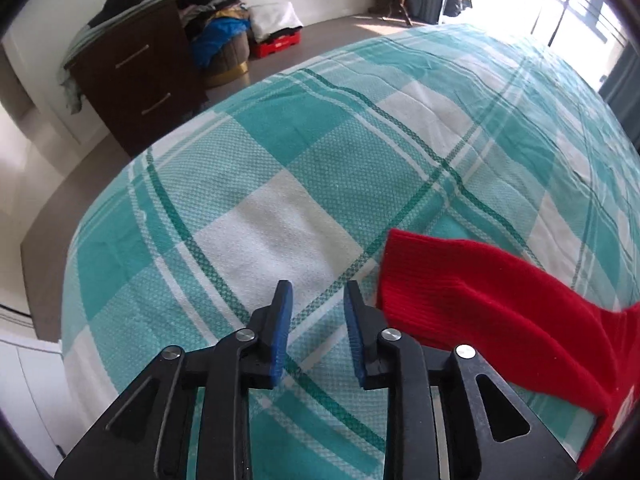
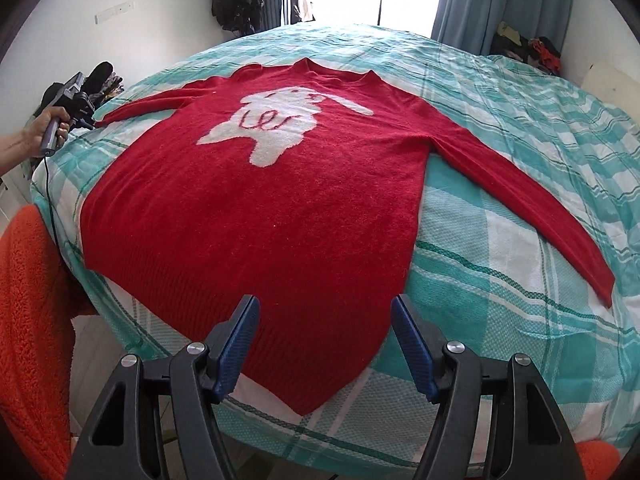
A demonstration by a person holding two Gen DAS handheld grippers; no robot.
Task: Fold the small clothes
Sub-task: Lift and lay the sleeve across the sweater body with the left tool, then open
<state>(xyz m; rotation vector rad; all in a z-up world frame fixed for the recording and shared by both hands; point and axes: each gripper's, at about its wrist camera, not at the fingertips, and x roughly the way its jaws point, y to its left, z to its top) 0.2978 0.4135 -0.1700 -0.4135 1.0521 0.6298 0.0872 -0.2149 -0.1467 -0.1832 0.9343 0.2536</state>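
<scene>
A red sweater (image 2: 256, 208) with a white animal figure (image 2: 276, 124) lies flat, front up, on the teal plaid bedspread (image 2: 500, 280), both sleeves spread out. In the right wrist view my right gripper (image 2: 326, 304) hangs open over the sweater's bottom hem, nothing between its blue pads. In the left wrist view my left gripper (image 1: 318, 292) is open over bare bedspread (image 1: 280, 184), with the red sleeve cuff (image 1: 424, 280) just right of its right finger (image 1: 354, 312) and not between the jaws. The right wrist view also shows the left gripper (image 2: 76, 96) in a hand (image 2: 44, 130) by the left sleeve's end (image 2: 120, 114).
A dark drawer chest (image 1: 136, 76) and a heap of clothes (image 1: 216, 12) stand beyond the bed's left edge. A red crate (image 1: 276, 46) sits on the floor. Orange fleece (image 2: 32, 320) fills the near left corner. Curtains (image 2: 496, 4) and a bright window lie behind the bed.
</scene>
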